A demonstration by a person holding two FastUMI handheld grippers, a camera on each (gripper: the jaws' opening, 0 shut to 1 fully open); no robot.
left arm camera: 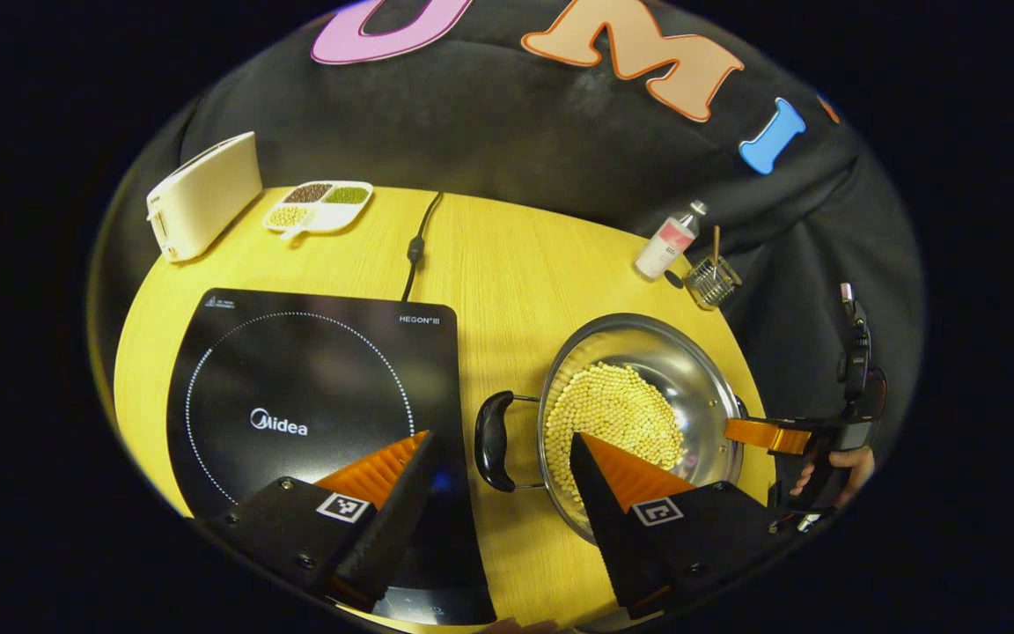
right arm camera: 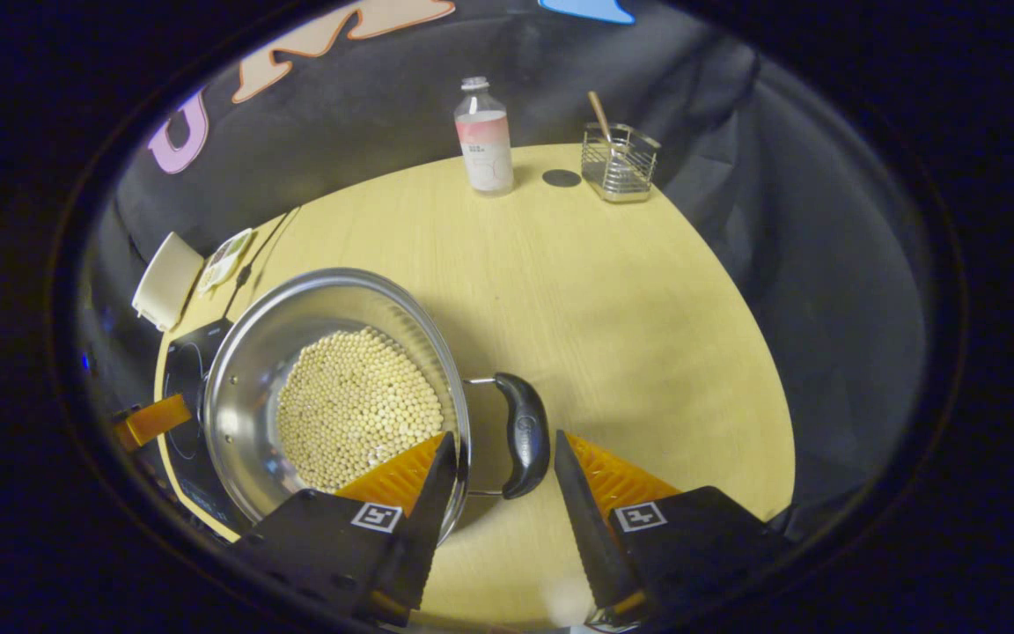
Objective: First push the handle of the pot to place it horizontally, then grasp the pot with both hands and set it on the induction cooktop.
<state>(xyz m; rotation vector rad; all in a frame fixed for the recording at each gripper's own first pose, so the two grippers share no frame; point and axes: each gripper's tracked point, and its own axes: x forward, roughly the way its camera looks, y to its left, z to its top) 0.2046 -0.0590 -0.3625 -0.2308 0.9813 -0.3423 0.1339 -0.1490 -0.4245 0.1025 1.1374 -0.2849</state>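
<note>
Both grippers, left (left arm camera: 498,449) and right (right arm camera: 496,458), stand wide, straddling black loop handles (left arm camera: 494,440) of the bean-filled steel pot (left arm camera: 701,379); close squarely, lift level toward the black induction cooktop (left arm camera: 296,387).

The round yellow wood-grain table (left arm camera: 516,264) looked smooth and matt, its grain running in fine straight lines. On it the shiny round steel pot (right arm camera: 252,370) was polished like a mirror inside — its wall threw back the heap of pale, matt round beans (right arm camera: 353,409). The pot's black loop handles (right arm camera: 525,431) looked like glossy moulded plastic on thin bare wire arms. The flat black induction cooktop (left arm camera: 313,379) had a glassy, reflective top. The cream toaster (left arm camera: 203,194) appeared smooth, satin plastic; the small wire-mesh basket (right arm camera: 620,158) was bright metal; the clear bottle (right arm camera: 483,132) carried a paper-like label. Behind — black cloth, soft and creased.
</note>
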